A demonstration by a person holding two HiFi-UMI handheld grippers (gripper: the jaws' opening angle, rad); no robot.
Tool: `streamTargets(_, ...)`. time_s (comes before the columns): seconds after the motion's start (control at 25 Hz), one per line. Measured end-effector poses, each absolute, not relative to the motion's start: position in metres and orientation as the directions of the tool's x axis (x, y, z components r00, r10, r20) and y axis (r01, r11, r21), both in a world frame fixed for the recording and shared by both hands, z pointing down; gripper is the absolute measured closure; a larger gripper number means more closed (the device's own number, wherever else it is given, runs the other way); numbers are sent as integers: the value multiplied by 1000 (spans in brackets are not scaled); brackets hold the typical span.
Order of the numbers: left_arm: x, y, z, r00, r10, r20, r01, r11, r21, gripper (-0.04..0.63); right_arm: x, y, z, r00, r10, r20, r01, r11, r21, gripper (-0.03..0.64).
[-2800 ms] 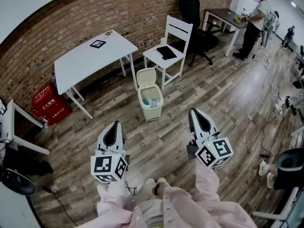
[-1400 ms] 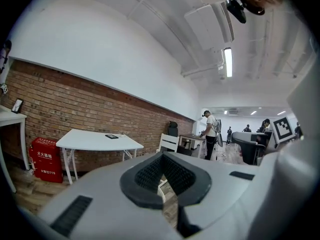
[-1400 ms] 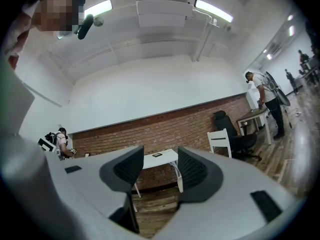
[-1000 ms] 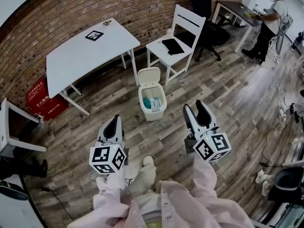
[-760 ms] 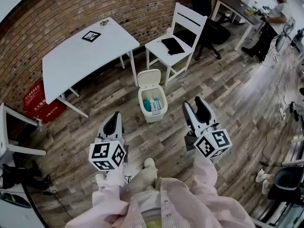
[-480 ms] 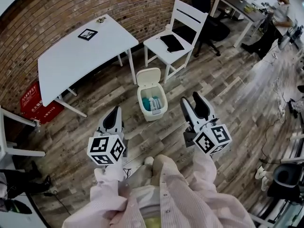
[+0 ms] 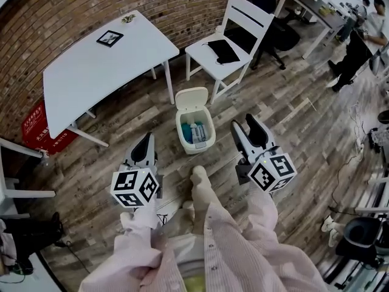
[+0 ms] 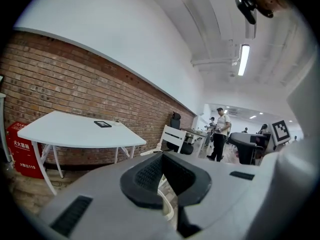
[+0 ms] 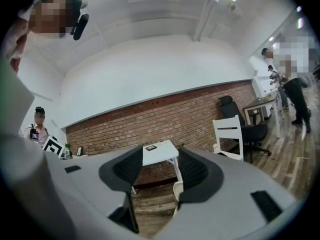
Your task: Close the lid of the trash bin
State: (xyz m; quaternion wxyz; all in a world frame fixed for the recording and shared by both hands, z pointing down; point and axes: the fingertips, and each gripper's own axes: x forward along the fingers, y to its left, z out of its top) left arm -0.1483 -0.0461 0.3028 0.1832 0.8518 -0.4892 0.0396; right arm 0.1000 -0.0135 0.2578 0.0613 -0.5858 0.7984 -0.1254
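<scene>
A red box sits on the floor by the brick wall at the far left, beside a white table that carries a small black-framed card. The left tool hangs low over the wooden floor, its jaws drawn narrow, almost together, with nothing held. Ahead of it, and between the two tools, the trash bin stands on the floor with its lid tipped up and back, so the bluish things inside show. Just behind the bin is a white chair with a flat black thing on its seat. The right tool is level with the bin's right side, apart from it, with jaws spread wide and empty. A person stands at a dark table far right.
</scene>
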Motion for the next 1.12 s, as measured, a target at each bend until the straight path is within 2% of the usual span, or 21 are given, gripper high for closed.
streamTargets(0.72,-132,-167,351,402,-839,368,-900,-286,330,603,98,-184,311,-496,-845,201,-860,445,-251,407)
streamTargets(1.12,-110,-220,381,383,-819,427,-908,-251,335,603,91,-259,351,-603,-745,286,-798,559,-227,377)
